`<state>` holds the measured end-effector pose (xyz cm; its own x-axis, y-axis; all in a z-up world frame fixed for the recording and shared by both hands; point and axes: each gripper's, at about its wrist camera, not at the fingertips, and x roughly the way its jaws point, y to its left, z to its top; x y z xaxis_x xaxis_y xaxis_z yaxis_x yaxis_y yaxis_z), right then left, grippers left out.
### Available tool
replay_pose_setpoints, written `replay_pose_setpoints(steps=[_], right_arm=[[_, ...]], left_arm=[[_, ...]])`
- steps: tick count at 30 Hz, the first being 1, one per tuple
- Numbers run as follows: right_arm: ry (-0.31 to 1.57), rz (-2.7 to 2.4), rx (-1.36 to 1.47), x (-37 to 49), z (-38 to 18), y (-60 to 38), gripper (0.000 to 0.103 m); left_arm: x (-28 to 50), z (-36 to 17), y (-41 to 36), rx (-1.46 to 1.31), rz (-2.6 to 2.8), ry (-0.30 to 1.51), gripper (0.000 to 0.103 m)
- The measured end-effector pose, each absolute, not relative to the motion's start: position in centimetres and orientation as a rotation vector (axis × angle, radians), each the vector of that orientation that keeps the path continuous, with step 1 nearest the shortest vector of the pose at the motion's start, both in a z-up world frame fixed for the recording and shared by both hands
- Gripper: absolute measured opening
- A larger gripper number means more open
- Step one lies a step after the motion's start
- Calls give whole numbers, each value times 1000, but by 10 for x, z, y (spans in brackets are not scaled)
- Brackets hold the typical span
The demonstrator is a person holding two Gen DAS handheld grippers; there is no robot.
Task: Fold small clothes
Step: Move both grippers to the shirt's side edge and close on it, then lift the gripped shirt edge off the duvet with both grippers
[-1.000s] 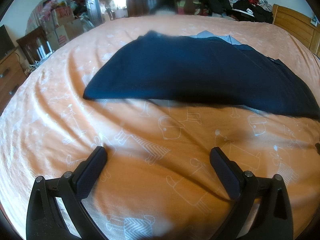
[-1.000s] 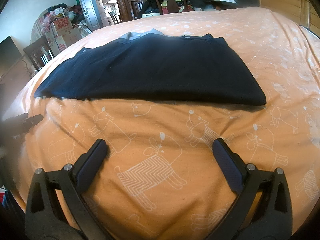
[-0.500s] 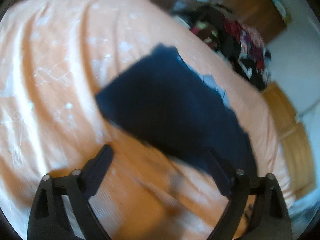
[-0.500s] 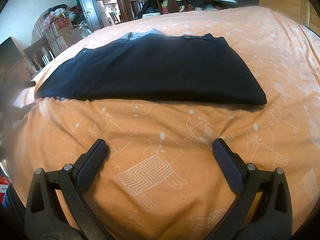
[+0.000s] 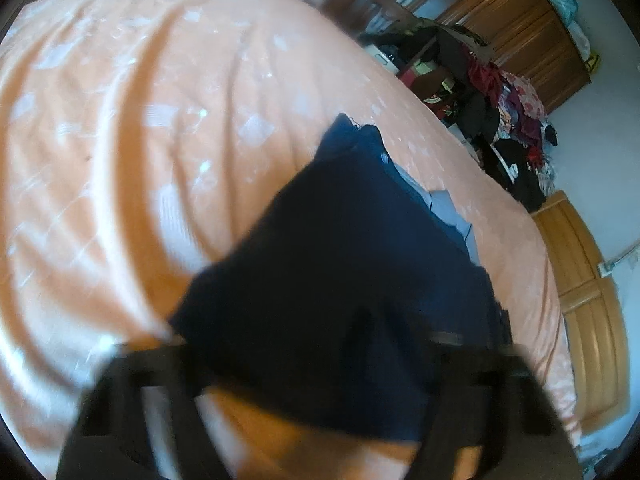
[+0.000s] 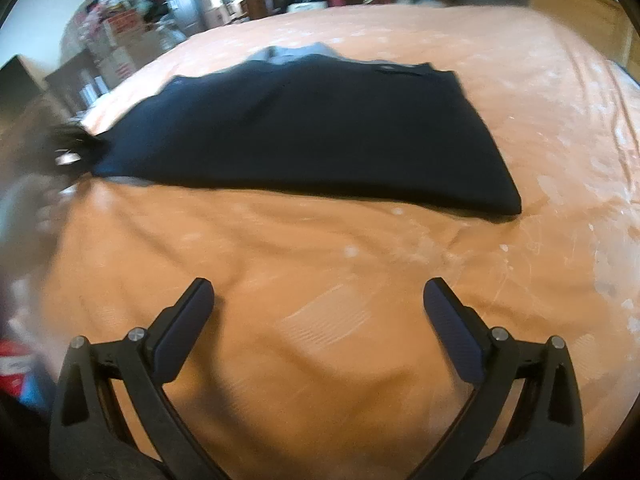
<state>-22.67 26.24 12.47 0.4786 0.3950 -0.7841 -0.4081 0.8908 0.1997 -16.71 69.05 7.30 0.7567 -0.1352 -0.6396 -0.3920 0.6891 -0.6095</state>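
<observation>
An orange bedspread (image 6: pixel 360 264) with pale animal prints covers the bed. Beyond it — a heap of dark and red clothes (image 5: pixel 508 120), a wooden wardrobe (image 5: pixel 500 12), a wooden headboard (image 5: pixel 588 300), and cardboard boxes (image 6: pixel 120 36) by the doorway.

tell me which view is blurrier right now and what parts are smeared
Left wrist view is worse: the left gripper is smeared so its jaws can't be read, and the navy garment has soft edges. Right wrist view: the right gripper is crisp and open, while the orange bedspread print and the background are motion-blurred; both show fisheye bending.
</observation>
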Motion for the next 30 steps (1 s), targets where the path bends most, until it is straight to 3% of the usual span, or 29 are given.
replay_pose_setpoints(steps=[5,11,16,22,23,24,25,27,30], right_arm=[[814,641,-9,-214,199,287,102],[828,880,123,-87,242,386,103],[1063,1028,34,-10,219,525,103],[1267,1019,-247,10,156,647,98],[1279,1023,-269,12,148,656,95],[1283,1020,-271,13,145,658,82],[1281,1020,-260,15,143,658,53],[1284,1039,-173,22,141,643,19],[1211,1050,26,32,158,584,12]], left_arm=[[-159,98,653,-565,175,679,2],[-163,123,618,-380,171,636,2],[-163,130,603,-286,173,632,2],[-160,130,589,-224,166,640,3],[-156,131,586,-208,165,642,3],[-153,131,584,-196,163,645,3],[-151,131,582,-185,160,647,3],[-147,131,577,-163,149,649,3],[-145,144,552,-94,97,615,2]])
